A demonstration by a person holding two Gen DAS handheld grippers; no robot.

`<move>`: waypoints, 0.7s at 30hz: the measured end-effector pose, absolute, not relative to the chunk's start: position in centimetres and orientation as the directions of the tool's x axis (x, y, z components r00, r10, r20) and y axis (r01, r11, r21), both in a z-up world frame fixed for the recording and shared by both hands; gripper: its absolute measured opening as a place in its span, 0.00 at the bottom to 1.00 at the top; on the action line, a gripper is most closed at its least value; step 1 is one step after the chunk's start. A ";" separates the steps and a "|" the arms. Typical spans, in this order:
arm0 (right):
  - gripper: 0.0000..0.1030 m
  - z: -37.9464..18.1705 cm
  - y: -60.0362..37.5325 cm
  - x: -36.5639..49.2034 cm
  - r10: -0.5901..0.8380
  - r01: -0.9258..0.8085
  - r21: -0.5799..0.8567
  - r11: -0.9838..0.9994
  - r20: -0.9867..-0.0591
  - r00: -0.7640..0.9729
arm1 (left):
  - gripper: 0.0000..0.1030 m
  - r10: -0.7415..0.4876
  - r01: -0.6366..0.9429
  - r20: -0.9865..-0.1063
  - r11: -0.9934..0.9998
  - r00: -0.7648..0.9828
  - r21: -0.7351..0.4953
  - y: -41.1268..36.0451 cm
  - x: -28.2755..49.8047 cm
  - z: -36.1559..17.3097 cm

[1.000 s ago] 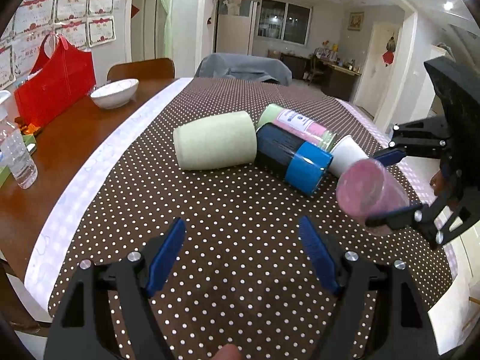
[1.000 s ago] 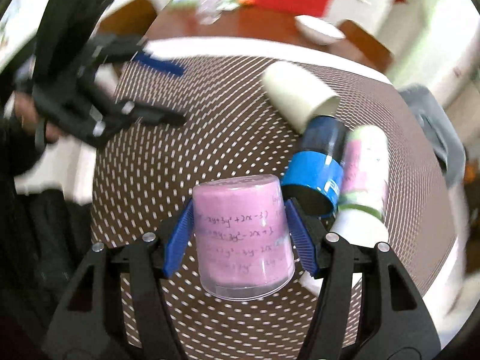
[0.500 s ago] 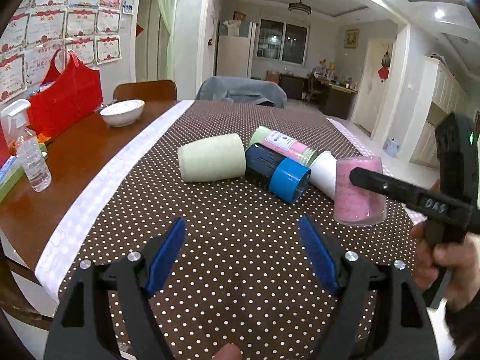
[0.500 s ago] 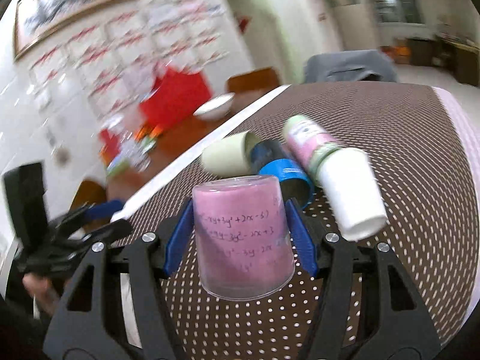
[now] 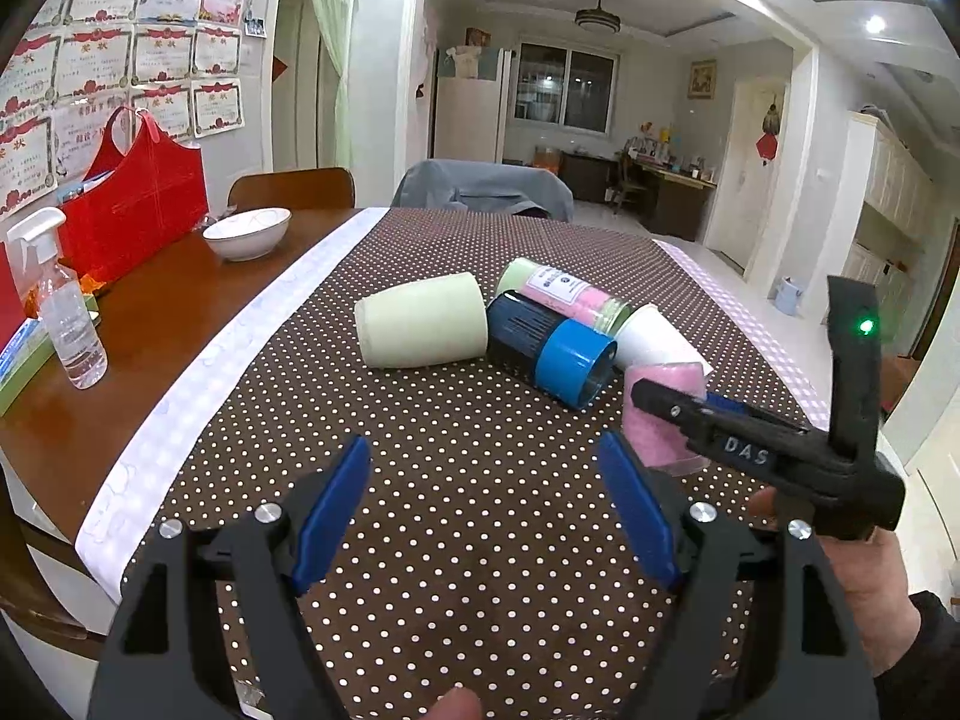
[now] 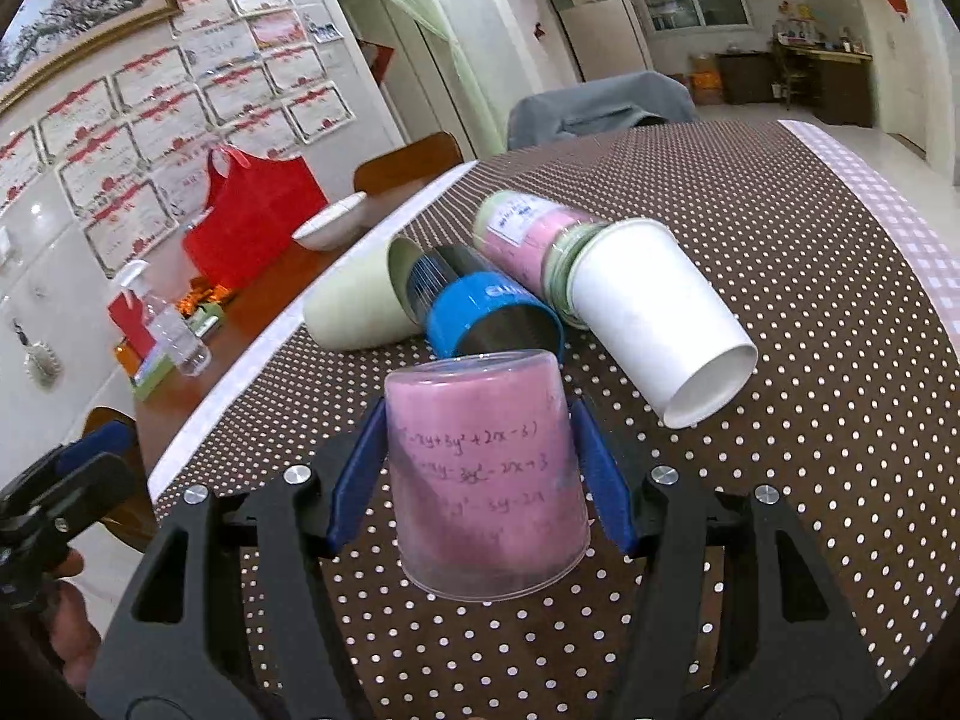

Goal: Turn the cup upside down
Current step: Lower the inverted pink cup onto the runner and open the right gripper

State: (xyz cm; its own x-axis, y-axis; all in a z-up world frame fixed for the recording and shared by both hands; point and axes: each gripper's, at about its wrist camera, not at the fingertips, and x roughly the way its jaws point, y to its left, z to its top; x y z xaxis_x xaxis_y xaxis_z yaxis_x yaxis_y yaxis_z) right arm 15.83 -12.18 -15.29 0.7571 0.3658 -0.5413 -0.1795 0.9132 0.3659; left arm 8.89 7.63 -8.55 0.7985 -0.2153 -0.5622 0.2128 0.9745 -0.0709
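My right gripper is shut on a pink translucent cup with writing on it. The cup is upside down, mouth down, at or just above the dotted cloth. In the left wrist view the pink cup sits at the right with the right gripper around it. My left gripper is open and empty, above the cloth in front of the cups.
Several cups lie on their sides on the brown dotted tablecloth: a pale green cup, a blue and black cup, a pink-labelled cup, a white paper cup. A bowl, spray bottle and red bag stand at left.
The right gripper has turned the pink cup from tilted to mouth-down and lowered it to the cloth near the lying cups. The left gripper stays open and has pulled back slightly.
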 end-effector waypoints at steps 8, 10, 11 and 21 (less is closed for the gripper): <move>0.72 -15.6 -12.0 14.1 0.348 -0.174 0.343 0.923 -0.551 0.759 | 0.75 -0.212 0.214 -0.558 0.975 0.802 -0.063 7.5 8.7 -8.4; 0.77 -15.6 -12.4 13.6 0.356 -0.174 0.357 0.918 -0.549 0.756 | 0.75 -0.215 0.218 -0.557 0.974 0.802 -0.063 7.3 8.6 -8.3; 0.82 -15.6 -12.7 13.3 0.362 -0.173 0.367 0.914 -0.547 0.755 | 0.75 -0.216 0.219 -0.557 0.974 0.802 -0.062 7.2 8.6 -8.3; 0.94 -12.6 -15.2 10.6 0.351 -0.159 0.404 0.901 -0.464 0.813 | 0.75 -0.230 0.236 -0.530 0.970 0.816 -0.056 5.9 7.3 -6.5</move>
